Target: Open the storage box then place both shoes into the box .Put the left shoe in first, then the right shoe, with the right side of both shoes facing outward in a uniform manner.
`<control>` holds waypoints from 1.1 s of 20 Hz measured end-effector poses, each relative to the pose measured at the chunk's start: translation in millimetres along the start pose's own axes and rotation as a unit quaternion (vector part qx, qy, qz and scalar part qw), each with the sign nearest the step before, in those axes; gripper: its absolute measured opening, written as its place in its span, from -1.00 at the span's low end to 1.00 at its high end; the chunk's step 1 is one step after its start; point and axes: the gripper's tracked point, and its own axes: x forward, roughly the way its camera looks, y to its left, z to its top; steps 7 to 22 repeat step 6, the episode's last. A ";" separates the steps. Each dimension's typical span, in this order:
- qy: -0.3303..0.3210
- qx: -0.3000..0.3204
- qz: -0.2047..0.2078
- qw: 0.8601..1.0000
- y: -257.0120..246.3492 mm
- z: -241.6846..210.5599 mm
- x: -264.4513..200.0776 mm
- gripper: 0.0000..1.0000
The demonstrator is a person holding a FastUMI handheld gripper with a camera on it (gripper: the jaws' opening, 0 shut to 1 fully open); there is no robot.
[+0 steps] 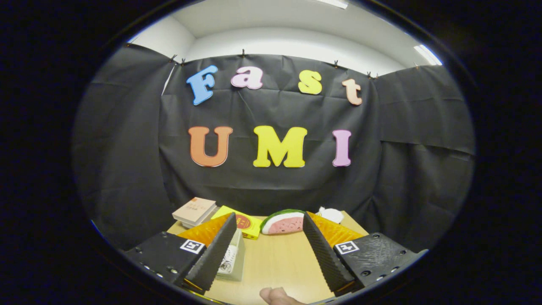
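Two gripper (269,250) fingers are standing wide apart, holding nothing above bare tabletop (275,262), while the storage box and shoes are probably lying below or behind them, since only a watermelon slice (283,222) is lying ahead.

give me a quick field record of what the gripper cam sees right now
gripper: gripper open, fingers spread, nothing between them
surface: wooden table
beyond fingers: watermelon slice toy, yellow box, stacked books, white crumpled item
beside one finger: pale carton
near edge: fingertip of a person
shoes, storage box: not seen here
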 end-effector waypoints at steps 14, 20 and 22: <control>-0.018 0.008 0.010 1.000 4.5 24.1 -2.7 0.91; -0.018 0.008 0.010 1.000 4.5 24.1 -2.7 0.91; -0.018 0.008 0.010 1.000 4.5 24.1 -2.7 0.91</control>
